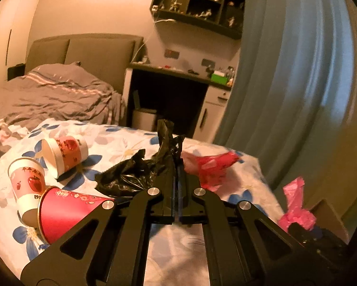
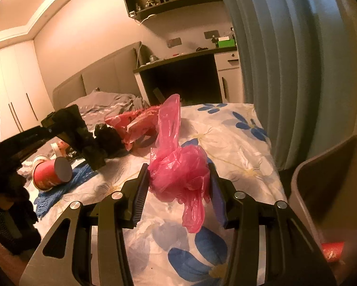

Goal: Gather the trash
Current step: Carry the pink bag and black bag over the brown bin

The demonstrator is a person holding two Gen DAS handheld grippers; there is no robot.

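Pink bag sits pinched in the right hand-held gripper, just left of the bin. Left hand-held gripper, pressed together on the black bag, lies farther from the bin, over the bed.

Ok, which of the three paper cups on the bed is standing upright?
The white cup with the apple print, at the left edge. The all-red cup in front and the white cup with the red band behind both lie on their sides.
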